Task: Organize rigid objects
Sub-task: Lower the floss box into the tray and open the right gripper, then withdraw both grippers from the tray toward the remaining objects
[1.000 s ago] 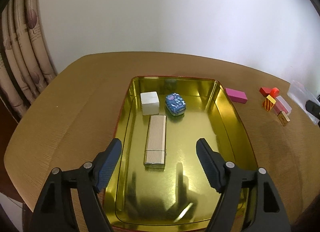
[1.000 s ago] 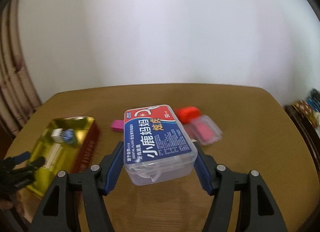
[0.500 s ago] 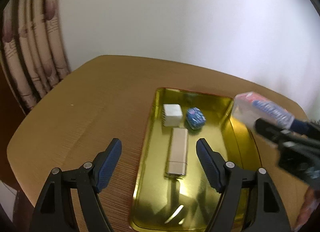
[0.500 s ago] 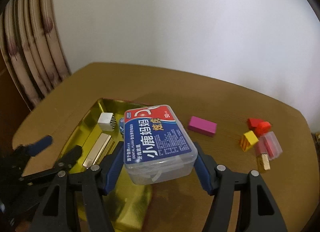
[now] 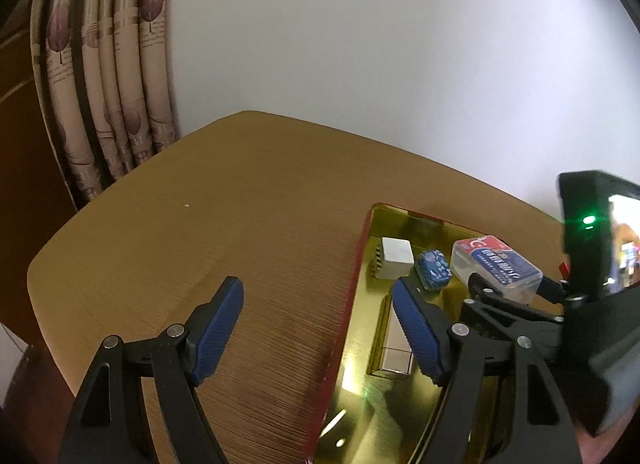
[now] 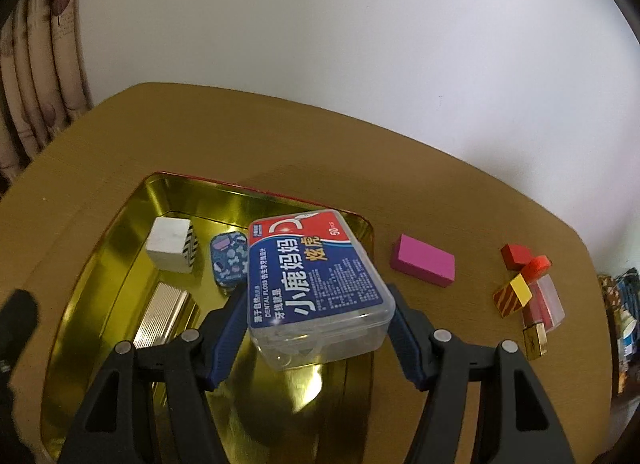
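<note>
My right gripper is shut on a clear dental floss box with a blue and red label, held over the right half of the gold tin tray. The box also shows in the left wrist view. In the tray lie a white cube, a small blue patterned tin and a ribbed silver bar. My left gripper is open and empty, over the table beside the tray's left rim.
On the wooden table right of the tray lie a magenta block, a red block, a yellow striped block and a clear case with red contents. Curtains hang at the left.
My right gripper has carried the floss box leftward from the table's right side to above the tray. My left gripper has pulled away to the left, off the tray.
</note>
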### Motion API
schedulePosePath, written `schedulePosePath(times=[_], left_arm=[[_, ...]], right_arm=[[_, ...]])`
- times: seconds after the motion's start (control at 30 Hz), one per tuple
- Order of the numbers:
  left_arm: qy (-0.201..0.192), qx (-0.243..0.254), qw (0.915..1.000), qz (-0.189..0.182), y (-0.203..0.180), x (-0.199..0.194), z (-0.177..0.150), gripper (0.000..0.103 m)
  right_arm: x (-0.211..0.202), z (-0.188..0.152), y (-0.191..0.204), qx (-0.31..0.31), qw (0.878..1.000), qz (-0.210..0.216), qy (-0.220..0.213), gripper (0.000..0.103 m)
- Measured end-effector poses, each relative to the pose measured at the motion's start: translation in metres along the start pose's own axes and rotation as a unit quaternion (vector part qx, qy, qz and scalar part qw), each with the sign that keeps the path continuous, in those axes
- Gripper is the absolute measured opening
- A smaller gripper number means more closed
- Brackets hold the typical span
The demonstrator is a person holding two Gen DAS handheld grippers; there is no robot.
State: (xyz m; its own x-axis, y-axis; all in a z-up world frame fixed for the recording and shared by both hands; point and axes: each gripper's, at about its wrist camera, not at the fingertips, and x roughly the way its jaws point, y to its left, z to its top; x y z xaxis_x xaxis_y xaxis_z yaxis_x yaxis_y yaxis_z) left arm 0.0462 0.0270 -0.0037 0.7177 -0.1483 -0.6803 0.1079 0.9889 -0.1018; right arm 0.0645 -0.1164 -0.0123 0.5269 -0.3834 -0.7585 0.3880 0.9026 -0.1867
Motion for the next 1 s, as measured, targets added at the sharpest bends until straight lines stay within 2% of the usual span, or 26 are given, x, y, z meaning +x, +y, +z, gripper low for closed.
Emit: schedulePosePath(times=[0.13,0.3,0.4,0.5,0.67,0.8,1.0], left_arm=[[0.000,-0.005,1.0000,0.001,0.001,-0.001,0.000,0.073],[0.001,-0.001,1.0000,0.001,-0.001,-0.003,-0.001,0.073],[0.003,-0.002,1.0000,-0.002,-0.002,-0.003,-0.001,0.075],[0.005,-0.004,0.9999,-0.015,-0.003,-0.002,-0.002,0.076],[0.009,0.005,0.9992,-0.038,-0.011,-0.002,-0.006,0.076],[0.012,0.024,0.9981,-0.056,-0.023,-0.003,-0.010,0.079],[0.008,0.077,0.9935,-0.083,-0.050,-0.010,-0.024,0.083]], right_arm=[[0.006,0.003,0.007,-0.006,1.000,-0.010,0.002,0.067],[0.005,-0.001,0.009,-0.045,0.999,-0.011,0.000,0.067],[-0.009,-0.008,-0.004,-0.029,0.999,0.011,-0.014,0.067],[-0.030,-0.012,-0.023,-0.008,0.998,0.039,-0.046,0.068],[-0.053,-0.024,-0.055,0.021,0.996,0.036,-0.078,0.070],[-0.054,-0.042,-0.085,0.059,0.995,0.042,-0.063,0.070],[-0.035,-0.094,-0.122,0.080,0.996,0.029,-0.018,0.070]])
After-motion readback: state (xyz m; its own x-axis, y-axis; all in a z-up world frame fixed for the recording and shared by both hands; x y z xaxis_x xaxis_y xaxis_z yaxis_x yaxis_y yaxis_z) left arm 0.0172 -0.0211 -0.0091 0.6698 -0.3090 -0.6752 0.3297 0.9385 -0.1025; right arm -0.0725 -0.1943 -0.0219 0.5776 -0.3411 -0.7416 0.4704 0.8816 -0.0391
